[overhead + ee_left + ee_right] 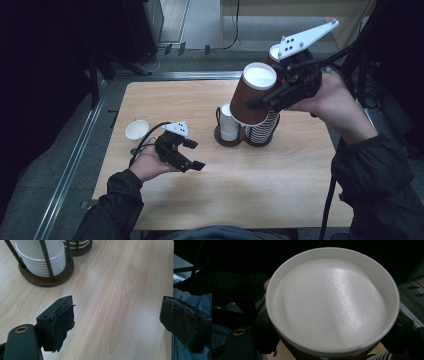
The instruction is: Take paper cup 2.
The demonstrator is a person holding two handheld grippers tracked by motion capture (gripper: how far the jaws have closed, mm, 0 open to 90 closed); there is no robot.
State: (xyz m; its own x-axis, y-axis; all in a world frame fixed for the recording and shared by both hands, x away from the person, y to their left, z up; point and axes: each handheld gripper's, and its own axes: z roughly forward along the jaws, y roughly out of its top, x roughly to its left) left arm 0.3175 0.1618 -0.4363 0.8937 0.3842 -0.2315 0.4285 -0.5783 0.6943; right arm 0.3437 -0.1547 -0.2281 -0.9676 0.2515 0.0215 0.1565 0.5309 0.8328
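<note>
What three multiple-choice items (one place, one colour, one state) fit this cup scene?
1. Where is the loose white cup?
A. on the table, beyond the left hand-held gripper
B. inside the holder
C. on the floor

2. What colour is the outside of the cup held by the right hand-held gripper?
A. blue
B. green
C. brown

3. How are the left hand-held gripper's jaws?
A. shut on a cup
B. apart with nothing between
C. shut on a cable

Key:
1 A: in the high view it stands alone on the table near the left edge.
2 C: the brown cup shows a brown wall in the right hand-held gripper.
3 B: the left hand-held gripper shows bare wood between its jaws.
</note>
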